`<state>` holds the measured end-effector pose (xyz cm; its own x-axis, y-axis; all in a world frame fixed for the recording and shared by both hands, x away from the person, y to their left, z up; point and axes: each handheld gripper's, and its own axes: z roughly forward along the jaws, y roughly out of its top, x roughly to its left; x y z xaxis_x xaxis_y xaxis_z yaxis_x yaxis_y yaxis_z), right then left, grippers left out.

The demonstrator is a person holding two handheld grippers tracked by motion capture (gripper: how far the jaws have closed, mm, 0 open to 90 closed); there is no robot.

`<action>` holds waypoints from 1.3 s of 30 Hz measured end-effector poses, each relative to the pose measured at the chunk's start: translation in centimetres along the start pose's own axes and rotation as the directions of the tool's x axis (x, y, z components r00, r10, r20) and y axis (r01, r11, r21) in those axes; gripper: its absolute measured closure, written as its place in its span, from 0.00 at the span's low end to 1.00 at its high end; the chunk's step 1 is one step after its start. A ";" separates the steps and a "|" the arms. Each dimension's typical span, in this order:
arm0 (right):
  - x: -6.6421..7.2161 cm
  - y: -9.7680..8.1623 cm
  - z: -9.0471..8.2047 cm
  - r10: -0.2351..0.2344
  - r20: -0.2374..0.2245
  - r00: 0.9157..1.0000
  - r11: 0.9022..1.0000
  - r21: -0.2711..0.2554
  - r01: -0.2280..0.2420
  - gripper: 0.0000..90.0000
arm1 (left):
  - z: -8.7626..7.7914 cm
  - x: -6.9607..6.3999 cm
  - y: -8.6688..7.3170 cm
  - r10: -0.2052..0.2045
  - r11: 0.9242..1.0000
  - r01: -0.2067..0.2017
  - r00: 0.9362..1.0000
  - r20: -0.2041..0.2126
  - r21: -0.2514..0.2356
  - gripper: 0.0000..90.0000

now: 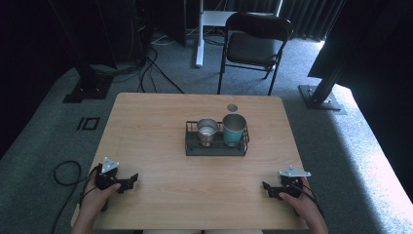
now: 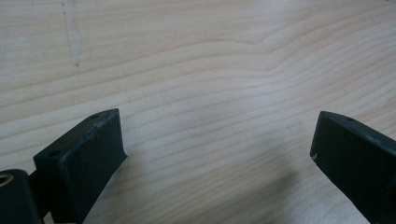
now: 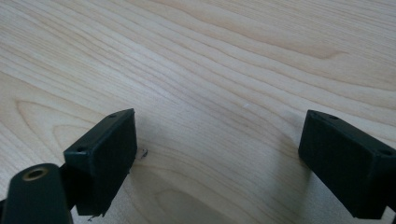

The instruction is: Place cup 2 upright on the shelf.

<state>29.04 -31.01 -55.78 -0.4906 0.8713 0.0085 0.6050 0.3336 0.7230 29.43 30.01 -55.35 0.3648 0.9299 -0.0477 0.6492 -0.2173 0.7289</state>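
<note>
Both grippers rest spread at the near corners.
The left gripper (image 1: 127,182) and right gripper (image 1: 269,189) lie on the table (image 1: 160,117), jaws apart; the steel cup (image 1: 207,130) and teal cup (image 1: 234,128) stand in the black rack (image 1: 215,149), mid-table.

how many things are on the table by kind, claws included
cups: 2, steel cup and teal cup
wire rack: 1
round lid: 1
claws: 2, left claw and right claw, both open
total: 6
</note>
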 end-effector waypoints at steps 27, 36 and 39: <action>0.0 0.0 0.0 0.001 0.000 1.000 1.000 0.000 -0.001 0.12 | 0.8 -1.3 0.4 -0.023 0.998 0.029 0.994 -0.105 0.053 0.02; 0.0 0.0 0.0 0.001 0.000 1.000 1.000 0.000 -0.001 0.12 | 0.8 -1.3 0.4 -0.023 0.998 0.029 0.994 -0.105 0.053 0.02; 0.0 0.0 0.0 0.001 0.000 1.000 1.000 0.000 -0.001 0.12 | 0.8 -1.3 0.4 -0.023 0.998 0.029 0.994 -0.105 0.053 0.02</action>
